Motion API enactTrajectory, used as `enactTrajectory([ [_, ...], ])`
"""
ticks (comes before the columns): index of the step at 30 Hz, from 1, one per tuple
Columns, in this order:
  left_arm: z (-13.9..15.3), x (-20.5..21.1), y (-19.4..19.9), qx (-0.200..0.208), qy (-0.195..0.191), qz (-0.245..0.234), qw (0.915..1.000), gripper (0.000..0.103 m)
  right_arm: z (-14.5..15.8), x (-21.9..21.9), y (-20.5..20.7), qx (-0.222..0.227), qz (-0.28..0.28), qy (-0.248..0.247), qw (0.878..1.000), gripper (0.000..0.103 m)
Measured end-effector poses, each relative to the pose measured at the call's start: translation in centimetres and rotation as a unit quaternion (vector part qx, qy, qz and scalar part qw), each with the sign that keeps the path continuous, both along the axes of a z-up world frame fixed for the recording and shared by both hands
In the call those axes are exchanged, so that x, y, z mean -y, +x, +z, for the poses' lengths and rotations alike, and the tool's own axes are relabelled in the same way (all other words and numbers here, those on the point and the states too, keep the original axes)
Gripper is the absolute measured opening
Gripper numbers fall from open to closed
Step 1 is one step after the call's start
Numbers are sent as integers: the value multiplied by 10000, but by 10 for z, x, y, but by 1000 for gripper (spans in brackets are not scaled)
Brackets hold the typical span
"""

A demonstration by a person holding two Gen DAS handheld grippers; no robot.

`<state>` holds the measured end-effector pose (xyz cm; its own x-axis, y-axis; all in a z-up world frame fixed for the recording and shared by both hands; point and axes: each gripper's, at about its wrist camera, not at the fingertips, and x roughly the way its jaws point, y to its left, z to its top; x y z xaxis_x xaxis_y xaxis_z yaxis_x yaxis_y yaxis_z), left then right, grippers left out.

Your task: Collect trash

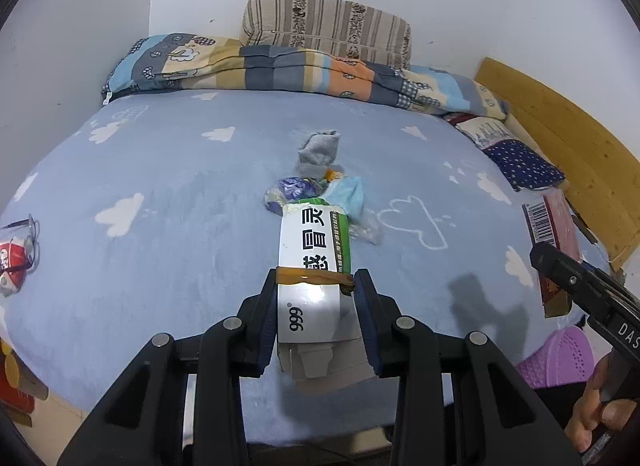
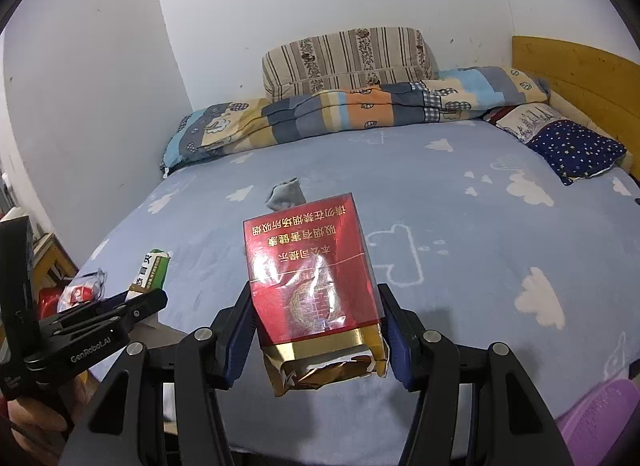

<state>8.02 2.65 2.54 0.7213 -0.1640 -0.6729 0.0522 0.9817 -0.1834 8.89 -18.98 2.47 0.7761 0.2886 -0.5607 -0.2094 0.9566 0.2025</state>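
My left gripper (image 1: 316,294) is shut on a white and green medicine box (image 1: 314,262), held above the blue bed; the box also shows in the right wrist view (image 2: 150,272). My right gripper (image 2: 316,314) is shut on a red cigarette pack (image 2: 312,274) with a torn gold bottom, seen at the right edge of the left wrist view (image 1: 552,234). On the bed lie crumpled wrappers (image 1: 296,191), a light blue scrap (image 1: 350,195), clear plastic (image 1: 366,227) and a grey sock (image 1: 318,151). A red and white wrapper (image 1: 14,262) lies at the left edge.
The bed (image 1: 160,169) has a blue cloud sheet. A folded patchwork quilt (image 1: 280,69) and a striped cushion (image 1: 324,27) lie at the wall. A starred pillow (image 1: 524,161) lies by the wooden headboard (image 1: 568,137). A purple basket (image 1: 556,354) stands at the lower right.
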Motion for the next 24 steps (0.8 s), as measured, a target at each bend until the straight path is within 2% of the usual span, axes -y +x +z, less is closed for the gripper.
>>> enactTrajectory([
  [6, 19, 10, -18, 162, 50, -36, 9998, 35, 3, 6, -20, 107, 4, 48, 9999, 61],
  [14, 34, 30, -41, 319, 279, -145, 9990, 35, -14, 13, -23, 7, 37, 220, 9998, 61],
  [18, 27, 42, -37, 379, 388, -184, 9984, 35, -14, 12, -29, 133, 42, 76, 9999, 61],
  [24, 1, 47, -8, 233, 463, -229, 9984, 35, -15, 10, -21, 161, -7, 1, 9999, 61],
])
